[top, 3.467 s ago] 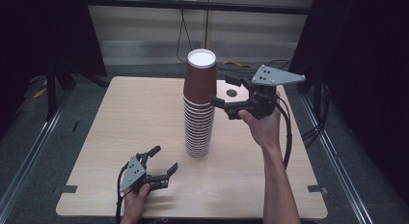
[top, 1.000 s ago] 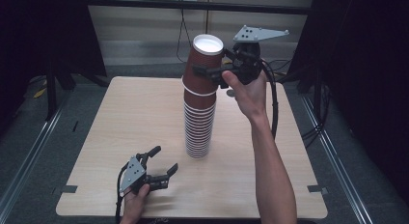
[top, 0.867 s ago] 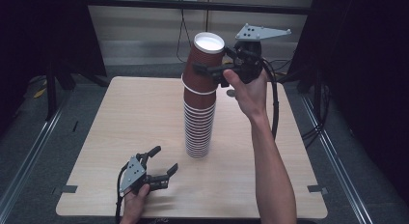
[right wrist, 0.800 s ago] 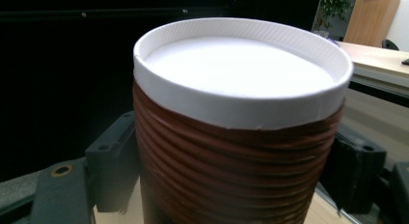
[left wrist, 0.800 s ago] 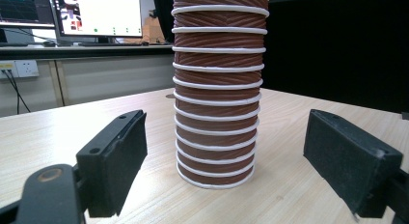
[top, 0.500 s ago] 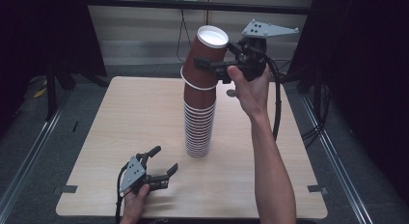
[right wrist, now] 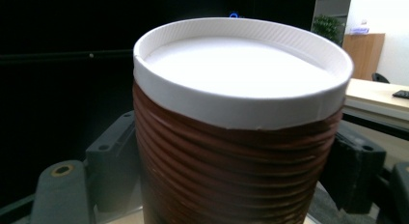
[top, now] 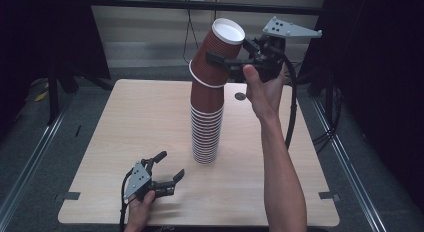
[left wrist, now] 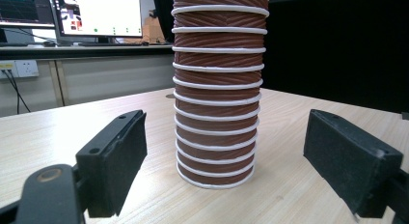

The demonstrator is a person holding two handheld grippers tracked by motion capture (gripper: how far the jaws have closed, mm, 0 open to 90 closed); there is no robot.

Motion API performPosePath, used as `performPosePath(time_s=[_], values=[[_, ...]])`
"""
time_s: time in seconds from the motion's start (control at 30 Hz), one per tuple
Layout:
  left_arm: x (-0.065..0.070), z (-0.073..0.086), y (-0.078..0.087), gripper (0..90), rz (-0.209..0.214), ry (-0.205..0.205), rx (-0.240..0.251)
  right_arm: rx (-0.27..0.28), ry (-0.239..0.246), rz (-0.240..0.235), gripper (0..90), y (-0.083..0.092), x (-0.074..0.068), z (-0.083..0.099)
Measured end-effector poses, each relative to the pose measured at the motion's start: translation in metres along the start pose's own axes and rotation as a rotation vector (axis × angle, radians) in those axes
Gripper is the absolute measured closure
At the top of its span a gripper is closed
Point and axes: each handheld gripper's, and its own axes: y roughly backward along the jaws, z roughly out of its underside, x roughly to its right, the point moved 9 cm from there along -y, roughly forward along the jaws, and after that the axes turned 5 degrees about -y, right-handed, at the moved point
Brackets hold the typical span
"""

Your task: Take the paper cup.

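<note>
A tall stack of upside-down brown ribbed paper cups [top: 206,127] stands at the middle of the wooden table [top: 125,122]. My right gripper [top: 220,59] is shut on the topmost cup [top: 212,74], held above the stack and tilted to the right, its rim just over the stack's top. In the right gripper view that cup [right wrist: 231,151], white base up, sits between the black pads [right wrist: 115,156]. My left gripper [top: 171,164] rests open on the table near the front edge. In its own view the stack [left wrist: 217,103] stands a little beyond the spread jaws.
A small round hole [top: 240,96] marks the table behind the stack. Dark metal frames and floor rails [top: 30,157] flank the table. Monitors [left wrist: 96,14] stand on a desk beyond the table. A cable [top: 292,107] trails from the right gripper.
The right gripper has lifted the top cup off the stack, carried it up and tilted it to the right. The left gripper has not moved.
</note>
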Motion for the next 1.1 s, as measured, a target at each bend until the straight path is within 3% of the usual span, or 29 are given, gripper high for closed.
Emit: performPosePath(time_s=[0.5, 1.1], values=[[0.0, 0.0, 0.0, 15.1, -0.003, 0.005, 0.004, 0.068, -0.01, 0.009, 19.9, 0.015, 0.003, -0.008], [0.001, 0.0, -0.001, 15.1, 0.001, 0.002, -0.007, 0.087, -0.019, 0.084, 19.9, 0.059, 0.021, -0.005]])
